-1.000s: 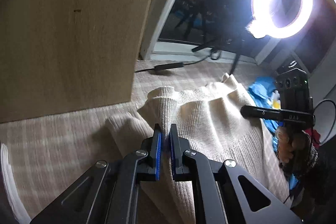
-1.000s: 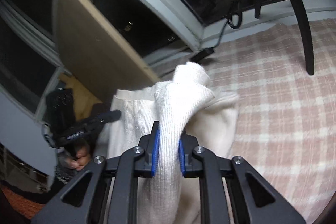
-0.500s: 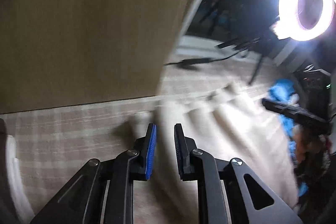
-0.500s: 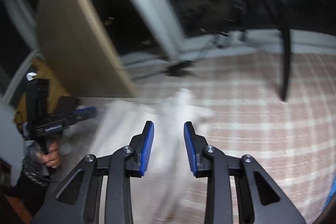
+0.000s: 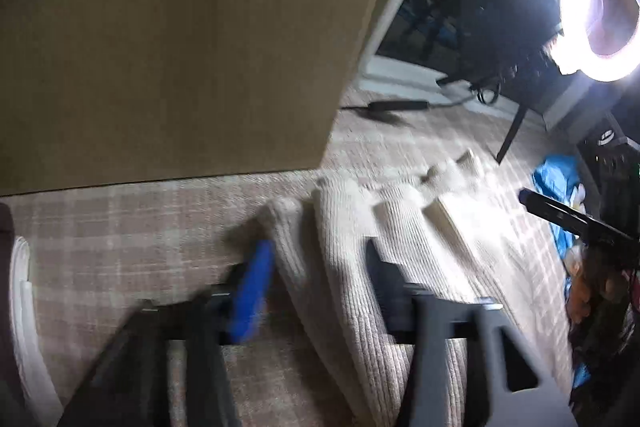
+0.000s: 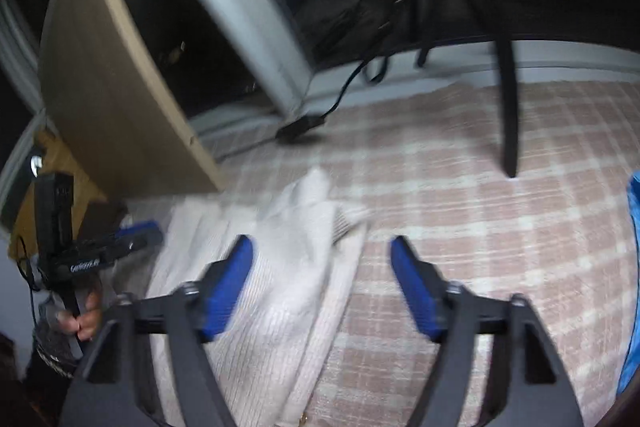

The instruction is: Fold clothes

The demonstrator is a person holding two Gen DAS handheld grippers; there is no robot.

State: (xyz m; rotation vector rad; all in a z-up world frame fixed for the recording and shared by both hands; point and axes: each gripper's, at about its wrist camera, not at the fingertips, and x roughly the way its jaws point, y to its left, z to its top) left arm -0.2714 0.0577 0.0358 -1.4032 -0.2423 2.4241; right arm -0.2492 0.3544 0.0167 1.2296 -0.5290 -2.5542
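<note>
Sweater (image 5: 404, 247), cream and ribbed, is lying in loose folds on the pink plaid blanket (image 6: 480, 195), directly below and ahead of both grippers. Seen from the left wrist, the left gripper (image 5: 316, 267) is hanging over the knit with its jaws spread; they have just been opening, a ridge of the fabric is sitting between them, and the pads are not pressing on it. Seen from the right wrist, the right gripper (image 6: 322, 263) is likewise standing wide after just opening, its left pad over the sweater's edge and its right pad over bare blanket, gripping nothing. A wooden board (image 5: 180, 39) is leaning just beyond the left gripper, ahead and to its left. A ring light (image 5: 596, 3) is glowing far ahead on its right. A black cable (image 6: 344, 87) is trailing along the window sill well ahead of the right gripper, and a blue cloth (image 5: 558, 179) is lying to the right of the sweater.
</note>
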